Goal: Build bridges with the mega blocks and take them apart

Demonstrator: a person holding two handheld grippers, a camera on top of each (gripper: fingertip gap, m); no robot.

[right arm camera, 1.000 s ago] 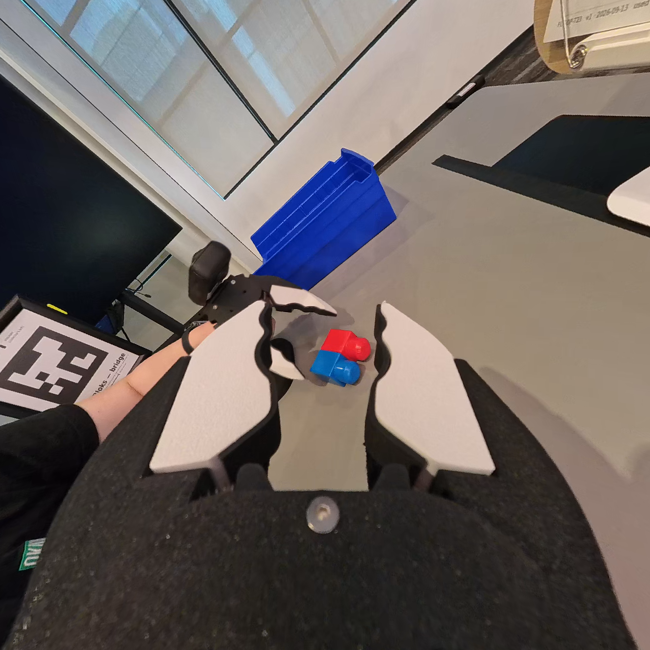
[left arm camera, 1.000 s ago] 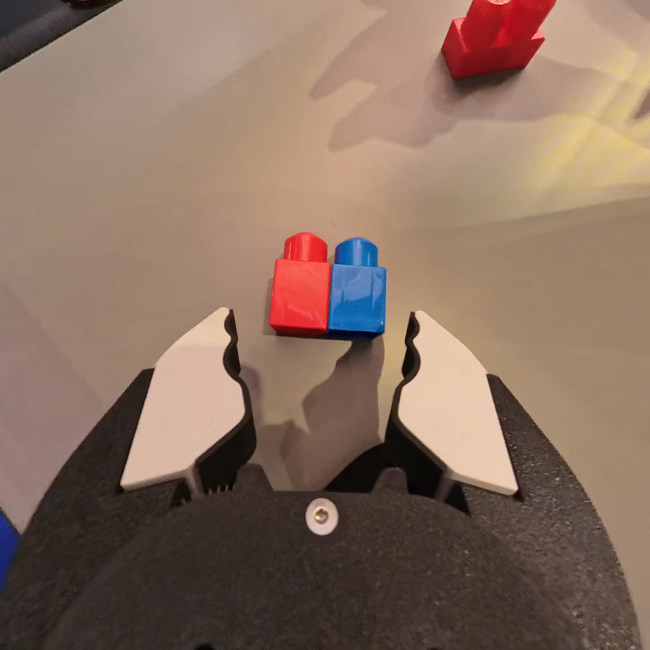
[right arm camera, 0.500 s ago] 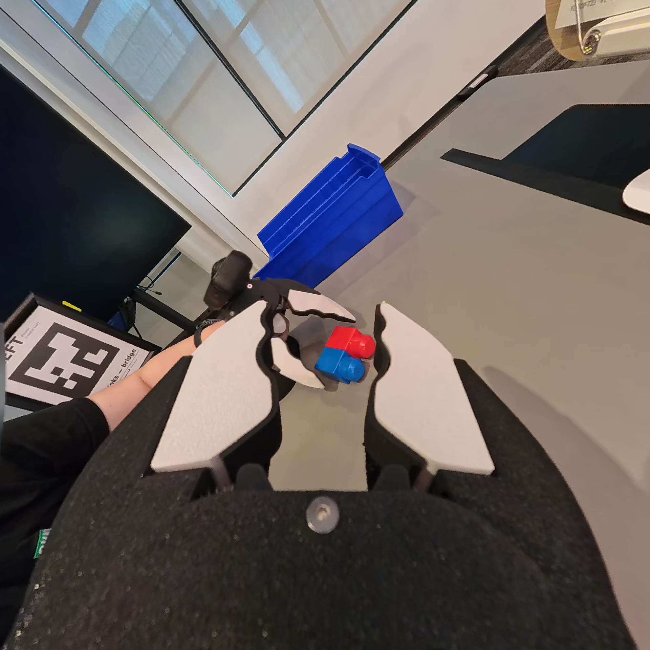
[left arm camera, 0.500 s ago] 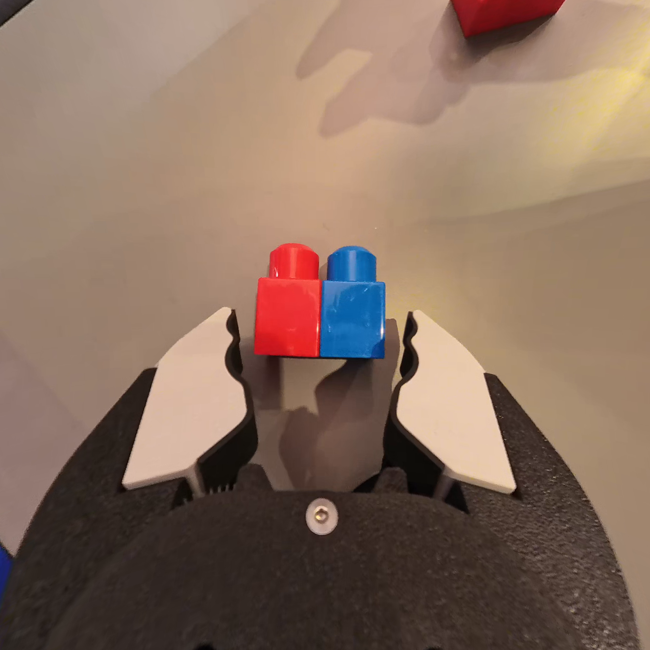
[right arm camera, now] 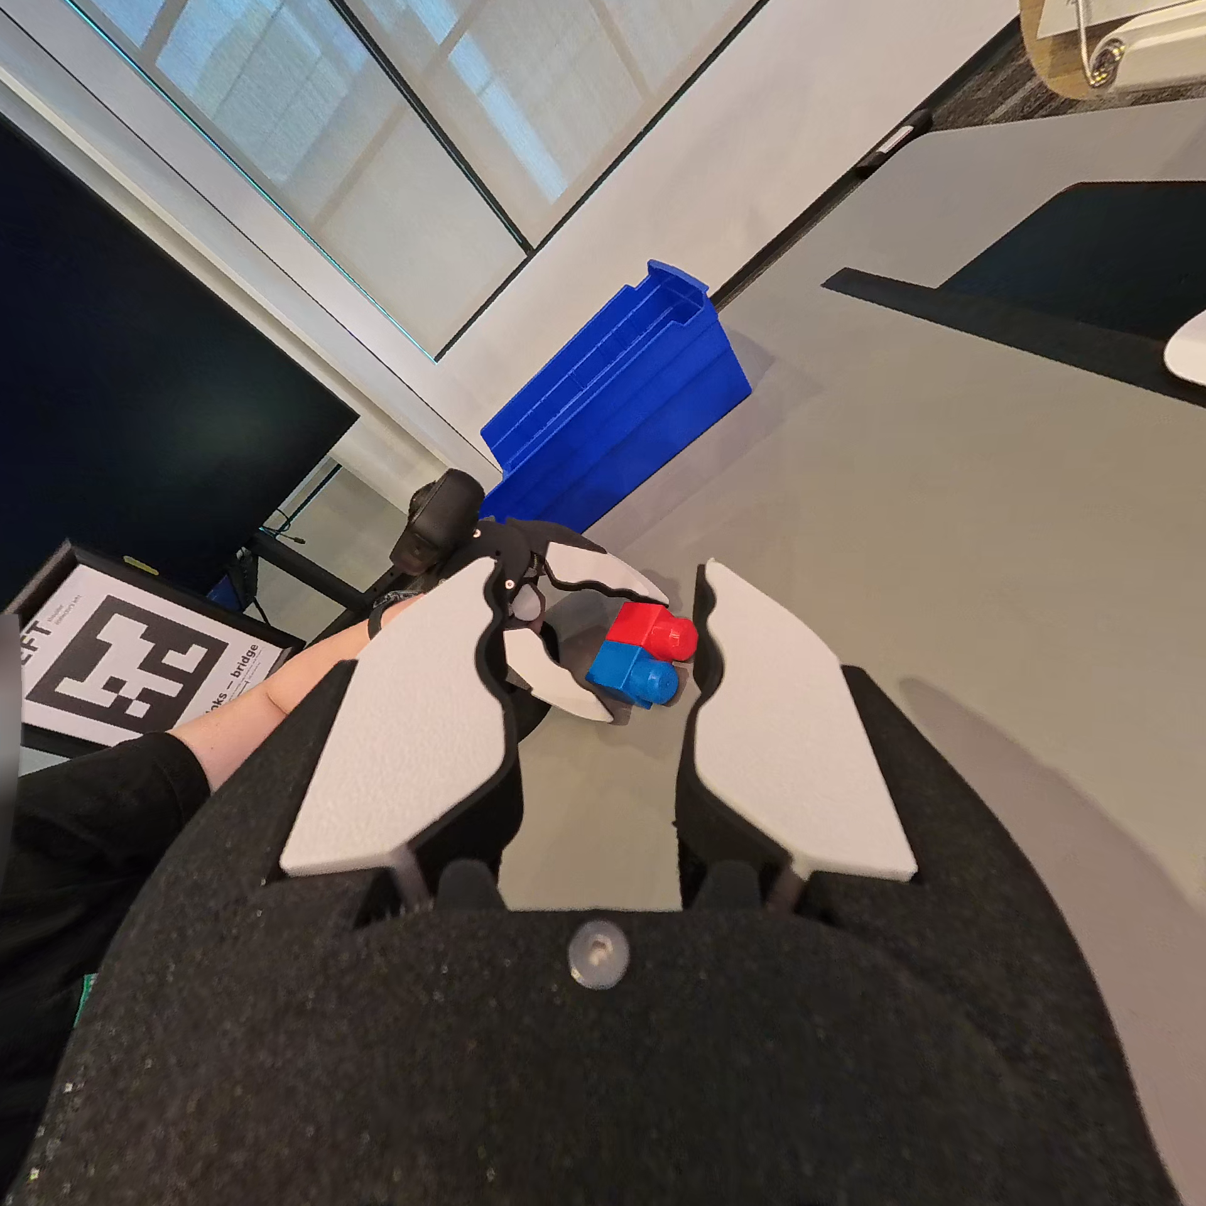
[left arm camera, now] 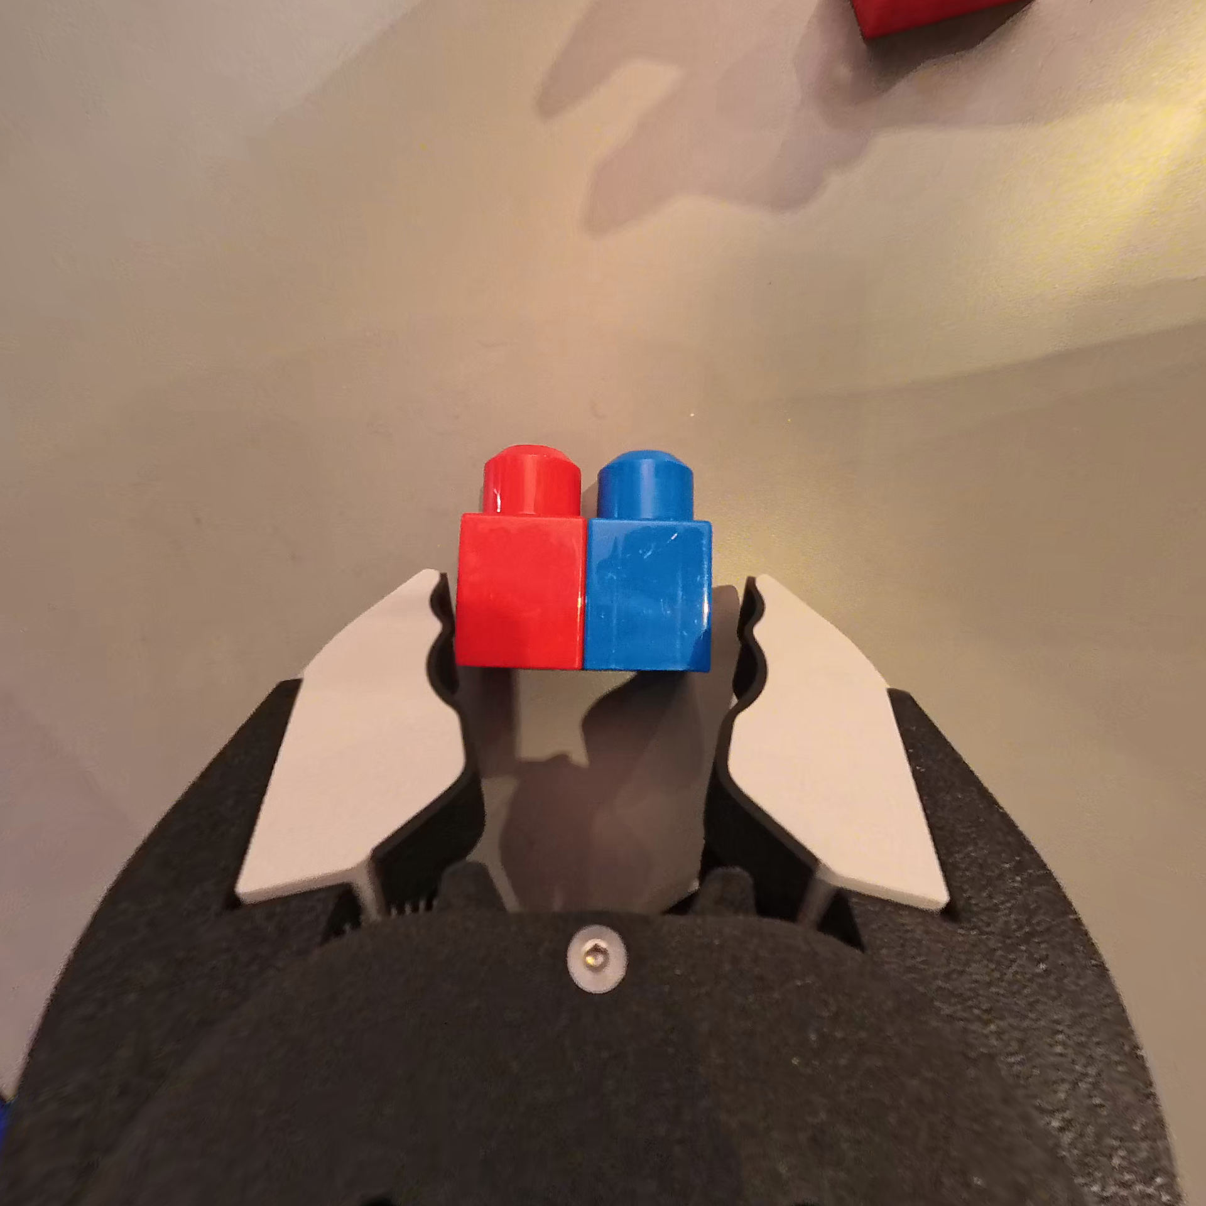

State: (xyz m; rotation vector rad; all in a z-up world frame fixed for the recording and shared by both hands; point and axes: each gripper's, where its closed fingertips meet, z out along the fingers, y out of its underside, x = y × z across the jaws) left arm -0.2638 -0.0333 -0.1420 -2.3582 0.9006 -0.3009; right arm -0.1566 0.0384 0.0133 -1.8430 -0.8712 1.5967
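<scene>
A small red block (left arm camera: 519, 590) and a small blue block (left arm camera: 647, 597) stand side by side, touching, on the grey table (left arm camera: 261, 326). My left gripper (left arm camera: 594, 603) is open with the pair between its fingertips; the left finger is close to the red block, and a small gap shows at the blue block. In the right wrist view the red block (right arm camera: 643, 624) and blue block (right arm camera: 626, 672) sit between the left gripper's white fingers (right arm camera: 590, 575). My right gripper (right arm camera: 597, 594) is open and empty, above and apart from them. A larger red block (left arm camera: 940, 16) lies far right.
A blue bin (right arm camera: 613, 398) stands at the table's far edge. A framed marker card (right arm camera: 124, 665) and a dark screen (right arm camera: 130, 391) are off to the left. A person's forearm (right arm camera: 293, 685) in a black sleeve holds the left gripper. A dark mat (right arm camera: 1077, 261) lies on the table's right.
My left gripper has moved forward, so the red and blue pair now lies between its fingertips. The right gripper has shifted slightly nearer. Both stay open.
</scene>
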